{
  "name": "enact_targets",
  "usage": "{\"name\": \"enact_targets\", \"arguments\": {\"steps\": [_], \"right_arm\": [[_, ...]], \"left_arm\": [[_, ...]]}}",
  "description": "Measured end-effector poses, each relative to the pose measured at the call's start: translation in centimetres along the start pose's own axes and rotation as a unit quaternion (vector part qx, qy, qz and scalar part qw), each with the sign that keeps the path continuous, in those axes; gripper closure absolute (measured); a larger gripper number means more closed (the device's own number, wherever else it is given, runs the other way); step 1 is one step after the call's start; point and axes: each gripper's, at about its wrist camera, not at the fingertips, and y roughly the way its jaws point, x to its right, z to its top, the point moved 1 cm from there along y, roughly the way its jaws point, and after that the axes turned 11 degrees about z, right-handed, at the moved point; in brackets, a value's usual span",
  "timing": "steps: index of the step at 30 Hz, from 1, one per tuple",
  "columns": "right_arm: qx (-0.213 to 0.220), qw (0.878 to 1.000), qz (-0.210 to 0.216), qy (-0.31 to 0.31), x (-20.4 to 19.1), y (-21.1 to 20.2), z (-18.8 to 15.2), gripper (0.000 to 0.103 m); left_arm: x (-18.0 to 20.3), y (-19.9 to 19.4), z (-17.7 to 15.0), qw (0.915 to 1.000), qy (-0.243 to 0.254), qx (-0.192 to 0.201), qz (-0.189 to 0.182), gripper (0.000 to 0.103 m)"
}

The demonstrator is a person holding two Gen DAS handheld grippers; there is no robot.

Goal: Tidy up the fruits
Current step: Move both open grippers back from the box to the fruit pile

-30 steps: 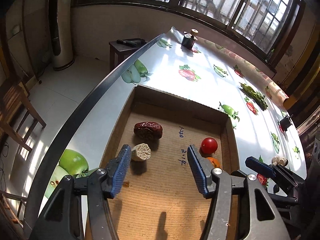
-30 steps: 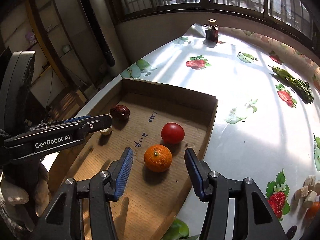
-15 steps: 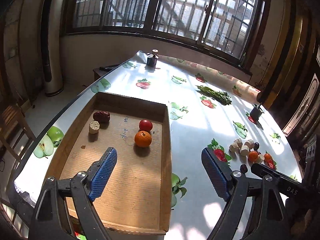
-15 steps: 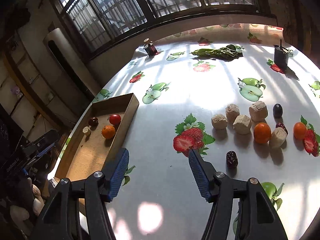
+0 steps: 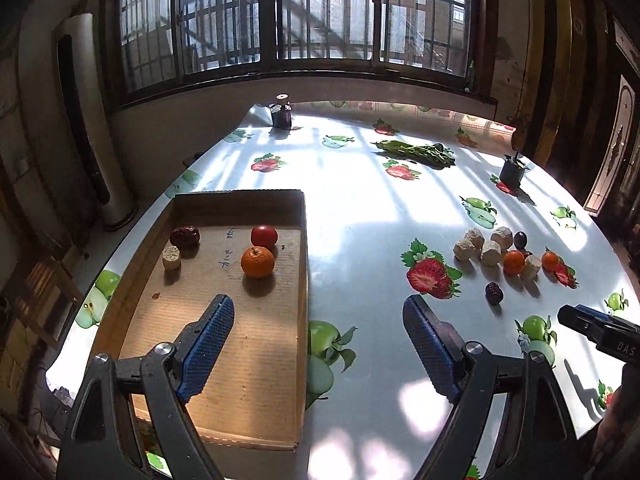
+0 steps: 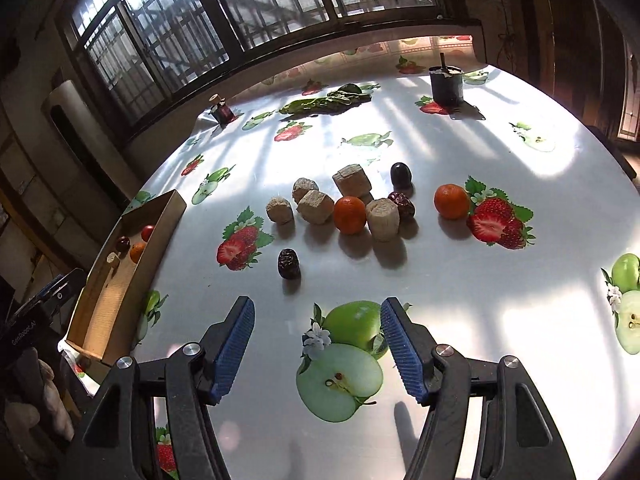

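Sunlit fruit-print tablecloth [image 5: 360,216] — barred window [image 5: 280,12] behind, cardboard tray [image 5: 303,240] left.

Both grippers tilt down over the fruit-print table [image 5: 360,216], the left gripper [image 5: 316,344] spread wide above its near edge, the right gripper [image 6: 316,344] parted nearer its middle, neither holding anything between its blue pads.

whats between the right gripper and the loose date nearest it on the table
Only bare tablecloth between the right gripper and the dark date, as the right wrist view shows; nothing real lies there.
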Motion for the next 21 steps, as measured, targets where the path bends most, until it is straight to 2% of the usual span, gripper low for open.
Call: {"name": "enact_targets", "arguments": {"steps": [9, 17, 21], "right_arm": [[-0.001, 1.0, -0.015, 0.018, 2.4, -0.3, -0.3, 0.033], [0.001, 0.998, -0.044, 0.033, 4.9, -1.2, 0.8, 0.033], [-0.004, 0.998, -0.054, 0.029, 5.5, -0.5, 2.1, 0.033]], "left_arm": [[0.6, 1.3, -0.5, 0.9998, 0.005, -0.019, -0.005, 0.017], [1.2, 3.0, -1.1, 0.9986, 0.0, -0.047, -0.025, 0.017], [2.6, 3.5, -1.5, 0.9968, 0.01, -0.061, -0.051, 0.017]]}}
